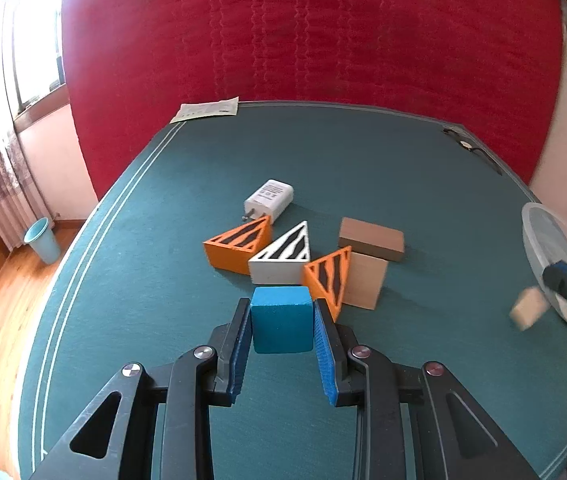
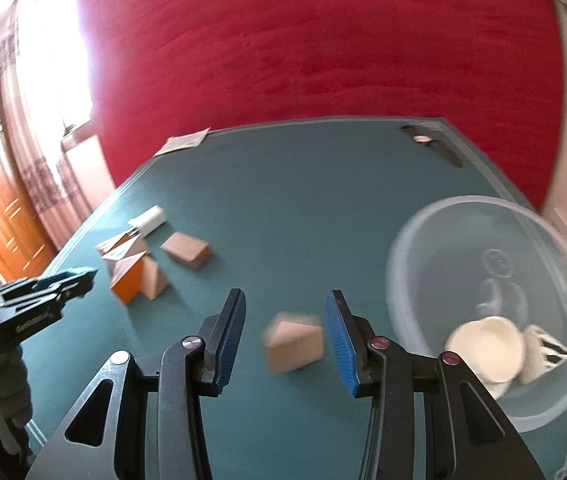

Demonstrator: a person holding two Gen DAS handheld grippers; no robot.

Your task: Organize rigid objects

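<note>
My left gripper (image 1: pixel 282 307) is shut on a blue cube (image 1: pixel 281 322), held just above the green tabletop (image 1: pixel 163 280). Beyond it lie two orange striped wedges (image 1: pixel 239 250) (image 1: pixel 329 280), a white striped wedge (image 1: pixel 281 258), a tan cube (image 1: pixel 365 282) and a brown block (image 1: pixel 371 242). My right gripper (image 2: pixel 285 296) stands open. A blurred tan block (image 2: pixel 293 342) shows between its fingers, close to the right pad (image 2: pixel 337 328), with a clear gap to the left one. From the left wrist view this block (image 1: pixel 529 307) sits just off the right gripper's tip.
A translucent plastic bowl (image 2: pixel 475 202) stands at the right and holds a cream cup (image 2: pixel 483 344) and a white striped piece (image 2: pixel 547 352). A white charger (image 1: pixel 269 200) lies behind the wedges. Paper (image 1: pixel 207 110) and glasses (image 1: pixel 469 146) lie at the far edge.
</note>
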